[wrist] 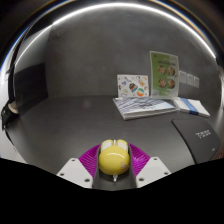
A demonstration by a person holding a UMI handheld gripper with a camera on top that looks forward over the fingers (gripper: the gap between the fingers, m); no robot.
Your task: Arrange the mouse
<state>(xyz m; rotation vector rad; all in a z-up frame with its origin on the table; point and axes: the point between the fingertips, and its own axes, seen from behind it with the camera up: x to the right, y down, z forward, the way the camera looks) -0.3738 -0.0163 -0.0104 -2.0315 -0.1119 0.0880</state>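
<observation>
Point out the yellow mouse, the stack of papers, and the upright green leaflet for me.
yellow mouse [111, 157], gripper view, middle of its rounded top, held between the gripper [112, 168] fingers.
stack of papers [148, 105], gripper view, top sheet of the pile.
green leaflet [164, 70], gripper view, centre of its upright face.

A single wide-angle camera rides on the hand-held tongs [112, 176], low over a dark tabletop [70, 125], and looks forward along their two fingers, whose purple pads [92, 158] show at the bottom of the view. A yellow mouse [112, 156] sits very close to the lens between the pads. Farther ahead the view takes in a stack of papers [150, 105] and an upright leaflet [163, 74] before a grey wall [90, 60]. A dark mouse mat [195, 140] lies near, right of the fingers.
</observation>
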